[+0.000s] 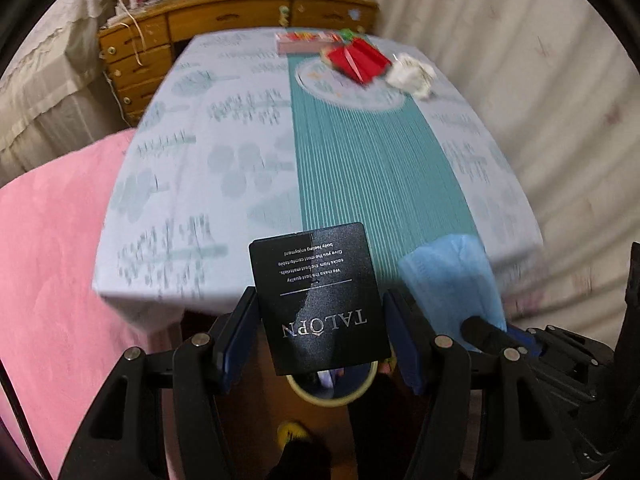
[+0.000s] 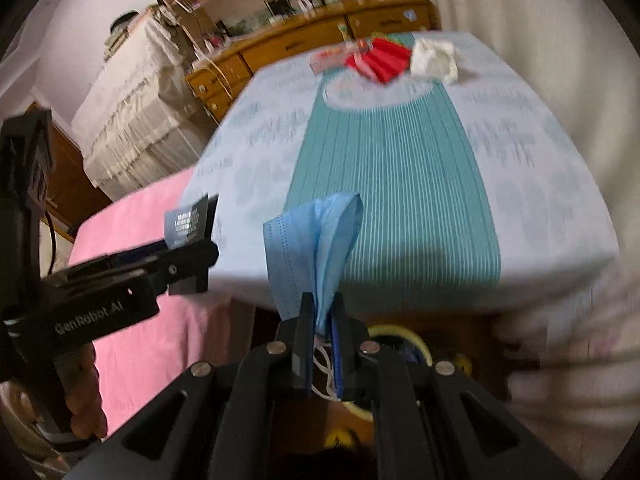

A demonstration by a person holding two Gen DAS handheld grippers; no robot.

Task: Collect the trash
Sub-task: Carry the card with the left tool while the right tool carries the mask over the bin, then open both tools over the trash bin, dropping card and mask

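Grippers, two. Left gripper (image 1: 320, 328): half open, pads pressed on both edges of one black card (image 1: 320, 300), printed "TALOPN", held upright past the table (image 1: 200, 160) edge. Right gripper (image 2: 322, 344), body marked "GenRobot.AI": closed tight on one blue mask (image 2: 320, 248), folded, standing up between the fingers. On the table's far end: one red packet (image 1: 362, 58), one white wad (image 1: 412, 74), one flat box (image 1: 300, 42). Below: one bin (image 1: 332, 392).

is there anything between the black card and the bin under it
Nothing visible. The left gripper holds the black card past the table's near edge, and the bin's yellow rim shows just below it with open air between. The right gripper, shut on the blue mask, is off to the side, not under the card.
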